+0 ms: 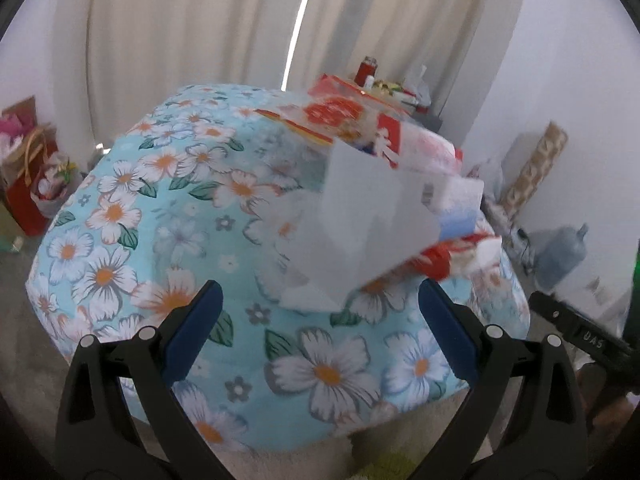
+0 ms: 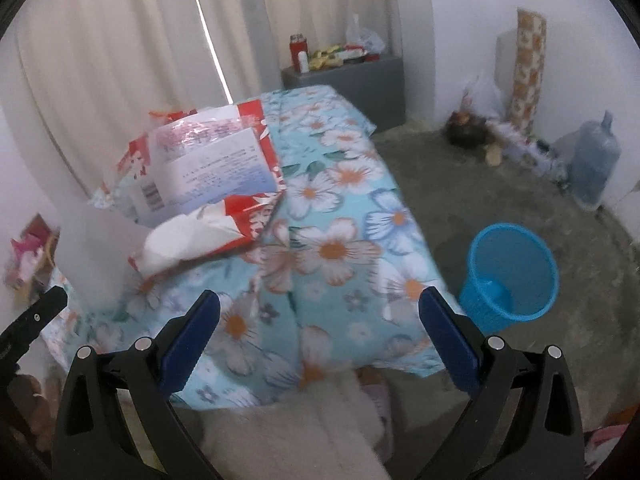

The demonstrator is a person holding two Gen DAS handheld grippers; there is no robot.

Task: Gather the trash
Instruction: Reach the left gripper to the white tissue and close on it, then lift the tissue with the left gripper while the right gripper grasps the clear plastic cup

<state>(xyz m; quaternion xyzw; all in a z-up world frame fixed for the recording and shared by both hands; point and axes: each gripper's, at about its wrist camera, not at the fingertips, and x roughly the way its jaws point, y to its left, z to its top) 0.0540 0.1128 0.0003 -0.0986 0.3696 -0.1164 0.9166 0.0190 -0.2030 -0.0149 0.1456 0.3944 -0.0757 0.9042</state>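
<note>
Nearby, blue bin (image 2: 510,276) holds a blue object inside.

On the black bar of the other gripper (image 1: 592,340), at the right edge of the left wrist view, small letters are showing that look like "UAS". The red and white plastic package (image 2: 208,168) is carrying printed lines and a barcode, too blurred to read.

Both grippers are built alike. On the left gripper (image 1: 318,330), two black plastic arms with triangular cut-outs are seen, each studded with round silver screws and tipped with flat dark-blue fingers (image 1: 194,336). The same black arms, silver screws and blue fingers (image 2: 450,344) are seen on the right gripper (image 2: 320,332).
</note>
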